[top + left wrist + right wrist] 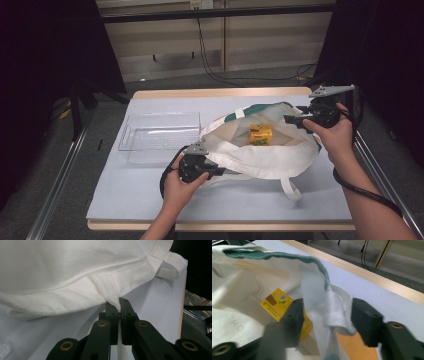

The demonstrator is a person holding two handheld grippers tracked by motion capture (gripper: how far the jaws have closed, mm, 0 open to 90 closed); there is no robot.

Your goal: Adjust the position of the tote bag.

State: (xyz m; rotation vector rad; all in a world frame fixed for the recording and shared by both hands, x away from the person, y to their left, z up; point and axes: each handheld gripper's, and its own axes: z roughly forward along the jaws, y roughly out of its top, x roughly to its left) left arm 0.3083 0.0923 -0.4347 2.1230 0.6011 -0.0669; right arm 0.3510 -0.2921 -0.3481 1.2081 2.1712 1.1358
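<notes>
A clear bin (160,136) is sitting left on the bench (125,195). The left claw (216,172) is pinching the white bag (265,155) by its strap. A yellow carton (260,134) is lying inside. The right claw (292,120) is standing spread around the far strap (332,312).

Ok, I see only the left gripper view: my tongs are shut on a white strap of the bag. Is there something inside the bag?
Observer: Yes, a yellow carton lies inside the open bag.
Operator: And the right tongs, do they hold the bag too?
Observer: It seems not. The right tongs stand open, with the far strap loose between them.
Operator: Is something beside the bag?
Observer: A clear container stands to the left of the bag in the high view, and I see nothing in it.
</notes>
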